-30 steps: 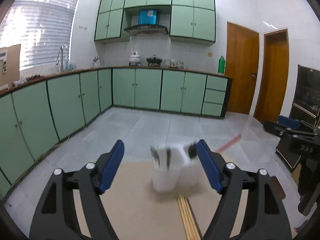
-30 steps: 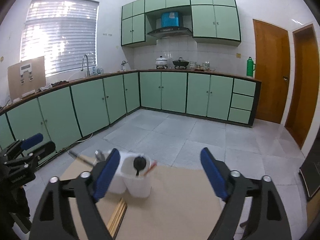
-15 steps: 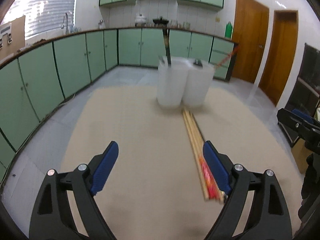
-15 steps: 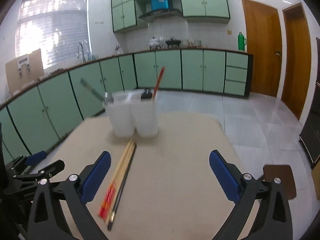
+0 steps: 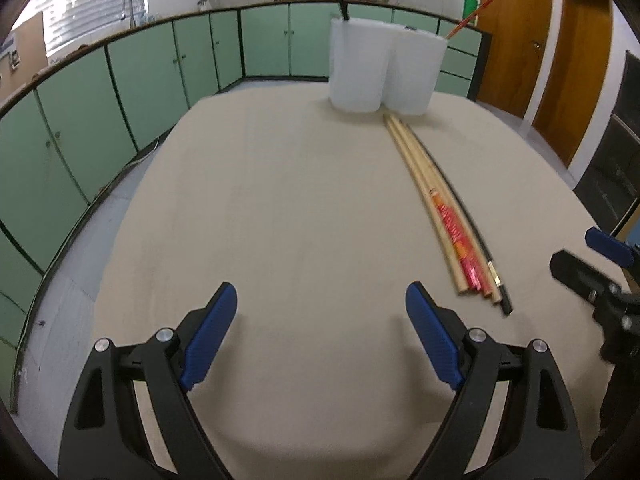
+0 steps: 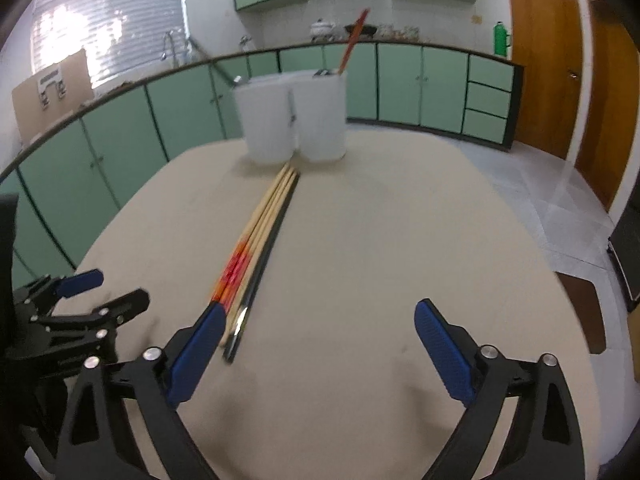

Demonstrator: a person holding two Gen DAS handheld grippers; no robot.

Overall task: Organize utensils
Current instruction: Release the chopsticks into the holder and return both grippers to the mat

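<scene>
Beige cloth covered the oval table point(image 5: 280, 200), and in the left wrist view the left gripper point(image 5: 320, 312) hung low over its near end with its blue-padded jaws spread wide and nothing between them, probably parked there so as not to crowd the work. At about one o'clock from it lay a bundle of long wooden chopsticks with red-and-orange printed ends and one black stick point(image 5: 436, 204), side by side, their thin tips touching the foot of two translucent white plastic holder cups point(image 5: 380, 68) that stood at twelve o'clock at the far edge of the table. A dark-handled utensil point(image 5: 340, 0) and a red-tipped stick point(image 5: 468, 20) already leaned out of the cups, so the sorting seemed partly done. The right gripper point(image 5: 600, 264) showed at three o'clock, blurred. In the right wrist view the right gripper point(image 6: 316, 320) was likewise wide apart and empty, its left pad just beside, perhaps over, the thick ends of the chopsticks point(image 6: 264, 236) at ten o'clock; I judged it was lining up to grasp them, and that it needed to shift left to straddle the bundle. The cups point(image 6: 292, 116) stood at twelve o'clock, with bare cloth between. The left gripper point(image 6: 80, 292) sat at nine o'clock, near the bundle's ends, and could get in the way.
</scene>
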